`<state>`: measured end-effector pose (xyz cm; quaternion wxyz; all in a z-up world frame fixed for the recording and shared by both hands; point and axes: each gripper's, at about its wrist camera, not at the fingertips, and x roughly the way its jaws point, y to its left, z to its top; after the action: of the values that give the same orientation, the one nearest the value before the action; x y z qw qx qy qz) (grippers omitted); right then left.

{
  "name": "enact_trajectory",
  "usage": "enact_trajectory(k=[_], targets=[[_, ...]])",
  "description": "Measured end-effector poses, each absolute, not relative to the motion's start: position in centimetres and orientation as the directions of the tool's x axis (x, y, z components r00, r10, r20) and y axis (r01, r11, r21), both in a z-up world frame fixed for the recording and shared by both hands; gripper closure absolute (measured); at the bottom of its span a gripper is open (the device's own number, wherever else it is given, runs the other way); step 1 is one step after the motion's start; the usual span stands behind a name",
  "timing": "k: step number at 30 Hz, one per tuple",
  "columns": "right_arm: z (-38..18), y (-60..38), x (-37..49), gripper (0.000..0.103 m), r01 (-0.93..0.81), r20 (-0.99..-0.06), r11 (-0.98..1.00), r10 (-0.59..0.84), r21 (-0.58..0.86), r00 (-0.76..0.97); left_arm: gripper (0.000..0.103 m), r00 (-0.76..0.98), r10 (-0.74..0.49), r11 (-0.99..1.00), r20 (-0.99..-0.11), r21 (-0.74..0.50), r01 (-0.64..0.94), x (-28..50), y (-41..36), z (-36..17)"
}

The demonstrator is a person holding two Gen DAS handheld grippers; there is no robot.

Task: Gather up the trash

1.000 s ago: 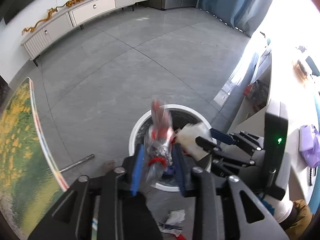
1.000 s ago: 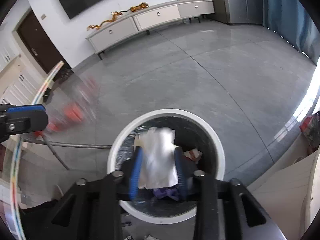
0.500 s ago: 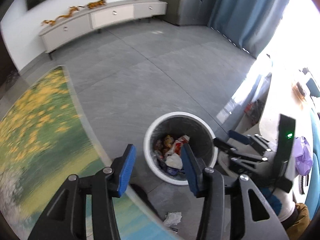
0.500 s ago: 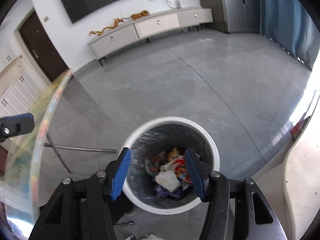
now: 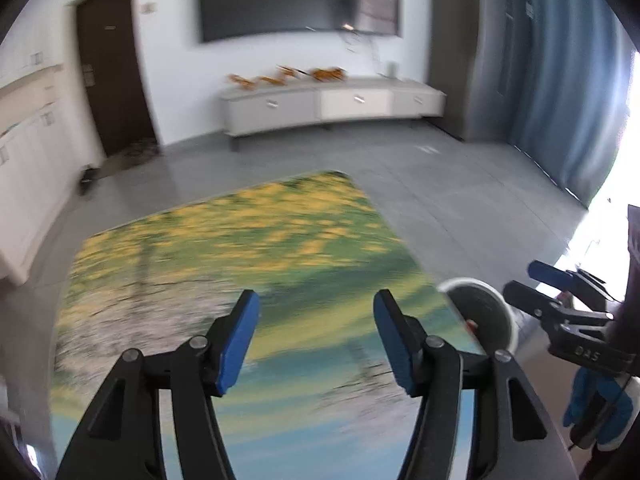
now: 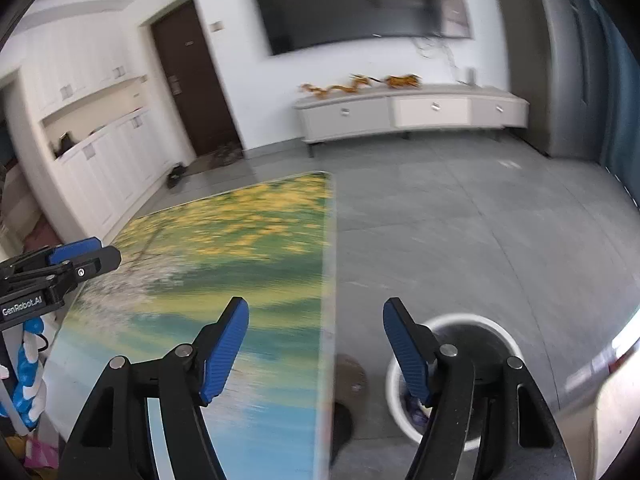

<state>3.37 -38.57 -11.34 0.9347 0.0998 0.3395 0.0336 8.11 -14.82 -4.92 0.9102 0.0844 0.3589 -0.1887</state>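
Note:
My left gripper point(image 5: 316, 336) hangs over the printed tabletop point(image 5: 240, 248), its jaws opening with nothing between the blue pads. My right gripper point(image 6: 316, 344) straddles the table's right edge, jaws also opening and empty. The white round trash bin point(image 6: 472, 324) stands on the floor to the right of the table, partly hidden behind the right finger, with a scrap of purple trash point(image 6: 418, 414) showing inside. In the left wrist view the bin point(image 5: 476, 304) peeks past the table's right edge, and the right gripper point(image 5: 560, 292) reaches in at the far right. The left gripper point(image 6: 76, 256) shows at the left of the right wrist view.
The table point(image 6: 240, 240) carries a green, yellow and blue landscape print. Grey tiled floor point(image 6: 460, 220) spreads beyond it to a low white TV cabinet point(image 6: 408, 114) under a wall screen. A dark door point(image 6: 192, 80) and white cupboards point(image 6: 100, 160) line the left wall; blue curtains point(image 5: 568, 80) hang at the right.
Both grippers let their trash fall into the bin, then rose and tilted up. They now look over the table and their jaws stand wider.

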Motion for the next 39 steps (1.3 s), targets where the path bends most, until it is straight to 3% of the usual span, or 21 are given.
enact_trajectory(k=[8,15,27,30,33,39], targets=[[-10.4,-29.8,5.4,0.027,-0.077,-0.625,0.984,0.161,0.159,0.764,0.036,0.792,-0.138,0.98,-0.595,0.034,0.196,6.4,-4.9,-3.4],[-10.0,-26.0,6.0,0.016,-0.052,-0.614,0.996,0.081,0.065,0.785,0.03,0.849,-0.066,0.997,-0.524,0.007,0.082,5.4,0.1,-3.0],[-9.0,-24.9,4.5,0.0,0.019,-0.544,0.998,-0.046,-0.054,0.838,0.03,0.862,-0.035,0.999,-0.506,-0.001,0.039,4.2,1.5,-3.8],[-8.8,-25.1,4.4,0.0,0.035,-0.529,0.998,-0.06,-0.058,0.846,0.029,0.871,-0.032,0.999,-0.49,0.003,0.038,4.0,1.3,-3.7],[-8.7,-25.2,4.3,0.0,0.048,-0.521,0.997,-0.071,-0.057,0.851,0.022,0.876,-0.029,0.999,-0.481,0.003,0.035,3.8,1.2,-3.6],[-8.8,-25.6,4.1,0.0,0.065,-0.513,0.996,-0.084,-0.055,0.854,0.021,0.889,-0.013,1.0,-0.458,0.002,0.015,3.3,1.2,-3.6]])
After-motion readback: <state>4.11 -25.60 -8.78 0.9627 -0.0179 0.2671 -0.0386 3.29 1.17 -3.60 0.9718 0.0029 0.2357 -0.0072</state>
